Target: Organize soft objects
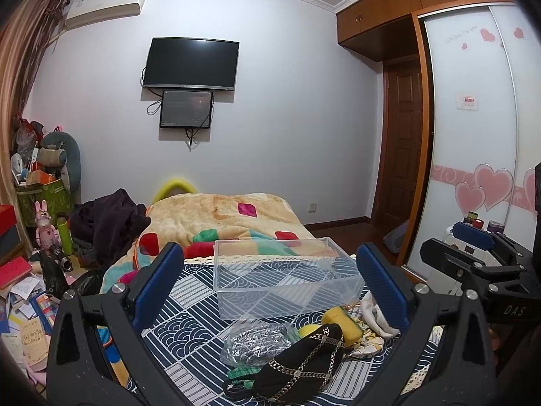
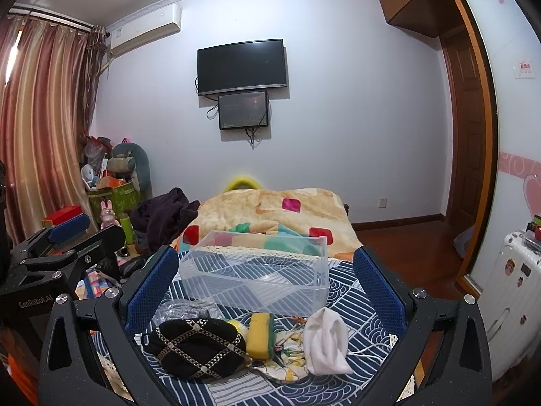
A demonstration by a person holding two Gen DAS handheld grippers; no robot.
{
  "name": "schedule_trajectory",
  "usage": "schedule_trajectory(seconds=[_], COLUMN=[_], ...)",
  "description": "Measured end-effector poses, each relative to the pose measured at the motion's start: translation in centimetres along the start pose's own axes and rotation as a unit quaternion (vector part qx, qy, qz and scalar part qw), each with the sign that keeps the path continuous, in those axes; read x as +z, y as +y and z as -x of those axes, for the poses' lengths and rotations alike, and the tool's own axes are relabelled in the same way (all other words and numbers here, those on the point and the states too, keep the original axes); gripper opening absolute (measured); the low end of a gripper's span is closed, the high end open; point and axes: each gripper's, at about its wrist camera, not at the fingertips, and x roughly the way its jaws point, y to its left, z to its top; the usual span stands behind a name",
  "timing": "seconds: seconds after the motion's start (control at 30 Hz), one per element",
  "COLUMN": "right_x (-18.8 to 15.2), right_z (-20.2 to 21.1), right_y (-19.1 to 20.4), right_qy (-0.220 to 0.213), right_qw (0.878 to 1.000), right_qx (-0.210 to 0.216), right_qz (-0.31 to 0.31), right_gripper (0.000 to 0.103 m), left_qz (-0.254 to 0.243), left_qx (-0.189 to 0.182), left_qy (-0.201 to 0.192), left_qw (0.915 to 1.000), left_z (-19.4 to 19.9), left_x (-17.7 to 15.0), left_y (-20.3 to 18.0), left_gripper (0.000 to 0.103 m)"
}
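A clear plastic box [image 1: 287, 277] [image 2: 257, 277] stands empty on the blue patterned cloth [image 1: 189, 318] [image 2: 341, 291]. In front of it lie soft things: a black cap with gold chain trim [image 1: 304, 362] [image 2: 199, 346], a bagged steel scourer [image 1: 257, 341] [image 2: 182, 309], a yellow-green sponge [image 1: 343, 321] [image 2: 260, 335], a white sock [image 1: 378, 314] [image 2: 326, 341] and a floral cloth [image 2: 287, 362]. My left gripper [image 1: 270, 277] is open above the pile. My right gripper [image 2: 267, 280] is open above it too. Neither holds anything.
A patchwork blanket [image 1: 223, 223] [image 2: 284, 213] covers the bed behind the box. Dark clothes [image 1: 108, 223] and clutter lie at the left. A white suitcase [image 2: 507, 297] stands at the right by the wardrobe. The right gripper shows in the left view [image 1: 473, 247].
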Motion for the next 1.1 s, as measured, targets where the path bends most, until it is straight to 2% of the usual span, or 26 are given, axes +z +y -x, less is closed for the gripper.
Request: schedule_trajectory(seconds=[1.1], right_x=[0.15], right_z=[0.19], right_y=[0.06], right_qy=[-0.007], right_qw=[1.000], right_qx=[0.001], right_qz=[0.000], right_gripper=[0.103], left_qz=[0.001], left_qx=[-0.001], left_qy=[-0.001], left_qw=[1.0000], left_z=[0.14], left_x=[0.00], left_y=[-0.02], left_gripper=[0.103])
